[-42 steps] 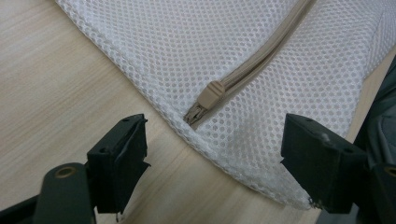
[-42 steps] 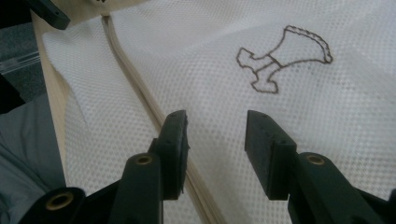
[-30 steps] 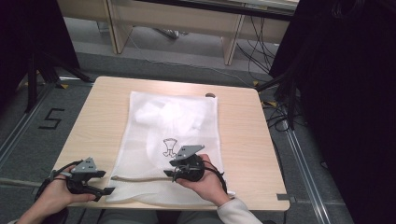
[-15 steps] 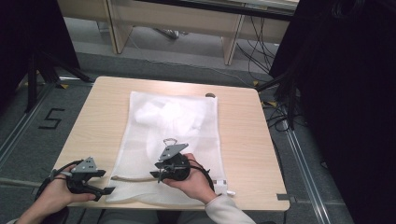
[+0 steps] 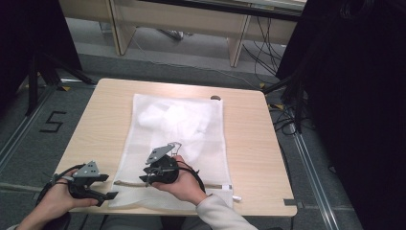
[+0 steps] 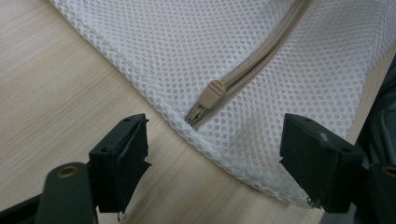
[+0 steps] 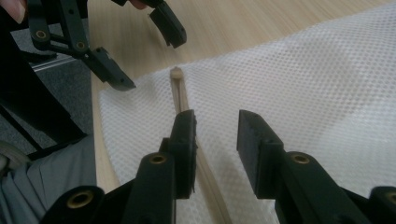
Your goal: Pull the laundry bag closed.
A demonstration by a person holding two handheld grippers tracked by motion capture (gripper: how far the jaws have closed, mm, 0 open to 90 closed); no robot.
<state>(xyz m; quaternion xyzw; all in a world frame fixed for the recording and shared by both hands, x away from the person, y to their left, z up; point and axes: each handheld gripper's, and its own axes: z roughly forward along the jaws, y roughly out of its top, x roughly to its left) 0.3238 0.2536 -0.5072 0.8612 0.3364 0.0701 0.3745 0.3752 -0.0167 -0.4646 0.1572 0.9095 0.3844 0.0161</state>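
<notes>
We hold the left gripper (image 5: 103, 187) at the near left corner of the table (image 5: 110, 110), just off the corner of the mesh bag (image 5: 177, 143). Its jaws stand wide apart with nothing between them; in the left gripper view the bag's corner and the zipper pull (image 6: 211, 94) lie on the wood just beyond them, untouched.

Our right gripper (image 5: 146, 178) sits to the right of it, low over the bag's near edge, pointing along the beige zipper (image 5: 129, 183) toward the left gripper. Its jaws have just been closing and now stand partway apart. In the right gripper view the zipper (image 7: 180, 93) runs under the left one of the 2 jaws, and only mesh lies in the gap; we cannot tell whether the pads touch it.

The bag lies flat down the middle of the table, zipper end nearest us. Farther in, crumpled white cloth (image 5: 174, 120) shows through the mesh. Beyond the table's far edge stand wooden desk legs (image 5: 238, 45) and loose cables (image 5: 282, 91) on the floor.
</notes>
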